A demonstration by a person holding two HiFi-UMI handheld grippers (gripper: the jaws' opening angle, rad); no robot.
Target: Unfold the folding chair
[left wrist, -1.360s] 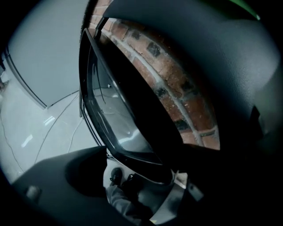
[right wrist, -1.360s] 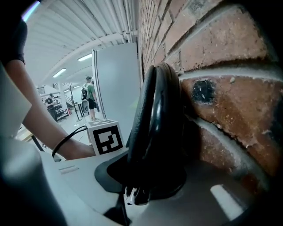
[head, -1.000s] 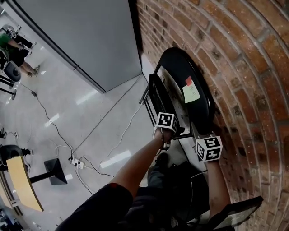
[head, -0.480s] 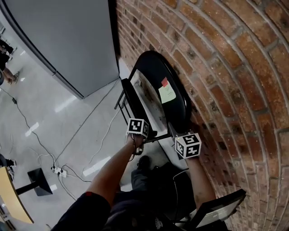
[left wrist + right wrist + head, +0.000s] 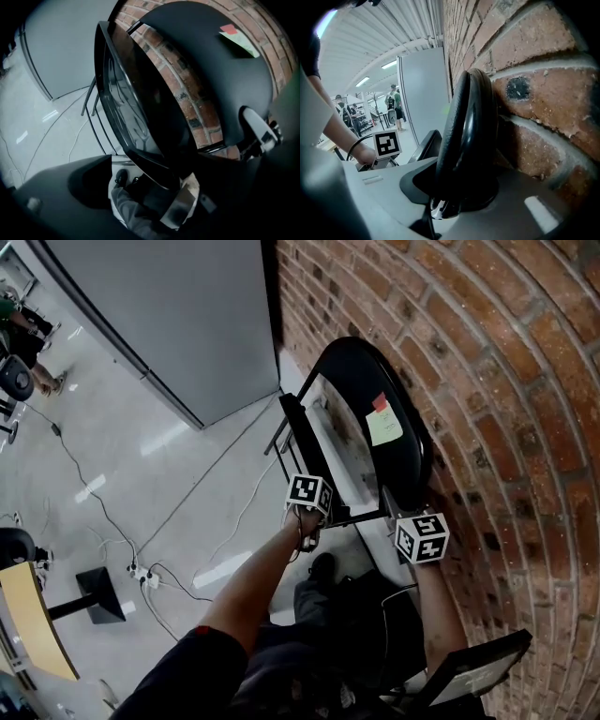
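Partway: folding chair (image 5: pixel 375 427) leans on the brick wall (image 5: pixel 487 381), right gripper (image 5: pixel 459 190) clamped on the backrest (image 5: pixel 464 117) rim, left gripper (image 5: pixel 164 183) closed on the seat (image 5: pixel 140 117) edge, seat only slightly off backrest, full fold-down left.

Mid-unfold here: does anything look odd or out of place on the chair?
Yes: a green sticky note with a red one at its top edge is stuck on the black backrest, which leans against the brick wall. Loose paper looks out of place there. No damage that I can see.
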